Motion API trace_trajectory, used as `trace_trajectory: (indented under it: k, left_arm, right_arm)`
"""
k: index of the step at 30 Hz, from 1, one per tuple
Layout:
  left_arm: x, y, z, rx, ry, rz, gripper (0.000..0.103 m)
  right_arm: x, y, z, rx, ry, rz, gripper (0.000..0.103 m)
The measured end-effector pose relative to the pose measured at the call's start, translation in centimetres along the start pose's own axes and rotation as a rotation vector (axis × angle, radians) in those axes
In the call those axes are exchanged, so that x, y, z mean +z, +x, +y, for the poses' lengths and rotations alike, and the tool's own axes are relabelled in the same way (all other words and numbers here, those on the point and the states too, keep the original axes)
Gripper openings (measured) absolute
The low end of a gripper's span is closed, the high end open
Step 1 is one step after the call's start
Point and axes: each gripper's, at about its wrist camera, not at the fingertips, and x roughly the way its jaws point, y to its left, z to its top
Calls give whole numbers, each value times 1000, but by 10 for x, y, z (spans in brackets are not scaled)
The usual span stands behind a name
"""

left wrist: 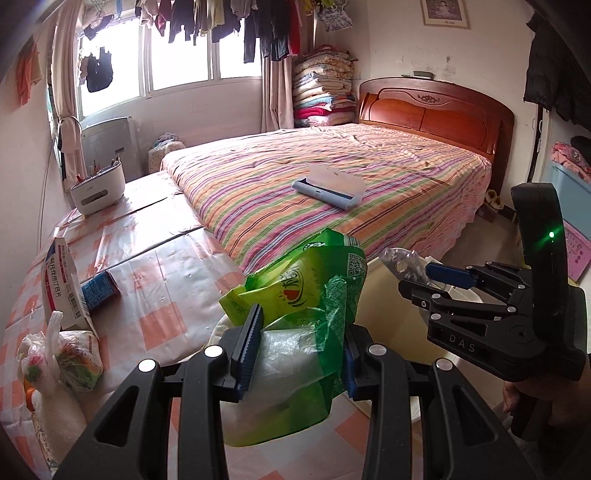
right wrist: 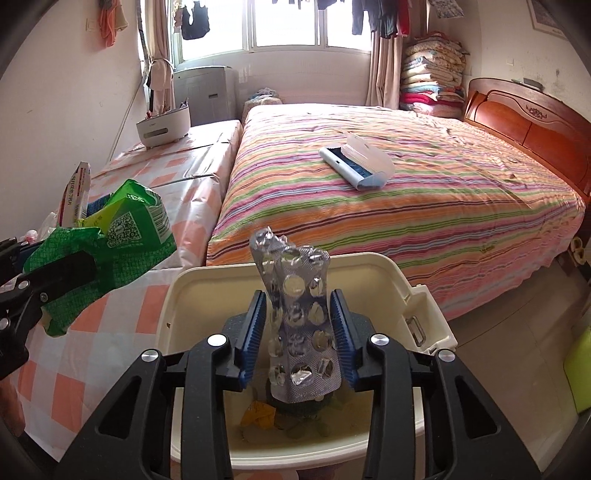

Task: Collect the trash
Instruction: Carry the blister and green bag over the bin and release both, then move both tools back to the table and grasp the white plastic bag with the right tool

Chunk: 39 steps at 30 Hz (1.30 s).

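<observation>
The crumpled green plastic snack wrapper [left wrist: 303,295] hides the near rim of the cream plastic waste bin [right wrist: 354,266] in the left wrist view. The silver foil blister pack [right wrist: 301,325] covers part of the bin's contents; the scraps below are too blurred to identify.

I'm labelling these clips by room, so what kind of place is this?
Most likely a lived-in bedroom at home: a big bed with a wooden headboard, a pile of folded blankets in the corner, and laundry hung by the window.
</observation>
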Motion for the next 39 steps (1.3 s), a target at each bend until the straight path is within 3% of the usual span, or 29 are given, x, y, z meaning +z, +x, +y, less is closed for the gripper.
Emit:
trace_trajectory:
  k: [2, 10, 17, 22, 24, 27, 34, 39]
  left_arm:
    - [0, 2, -4, -12, -1, 0, 36]
    - [0, 19, -31, -93, 12, 36, 36]
    - [-4, 33, -58, -134, 46, 61, 37]
    - [-6, 34, -67, -130, 69, 51, 47]
    - [-7, 32, -68, -94, 81, 35, 68]
    - [-8, 25, -68, -42, 96, 4, 74]
    - [2, 2, -31, 24, -5, -31, 77]
    - [7, -16, 8, 114, -87, -46, 80]
  right_arm:
    - [1, -3, -4, -35, 10, -24, 75]
    - [8, -28, -48, -69, 217, -164, 76]
    - [7, -50, -68, -83, 296, -272, 76]
    - [7, -53, -70, -89, 307, -289, 76]
    - [6, -54, -71, -88, 312, -294, 76]
    - [7, -55, -70, -92, 309, -301, 76]
    - [12, -52, -51, -45, 276, -298, 76]
    - [19, -46, -25, 14, 222, -282, 78]
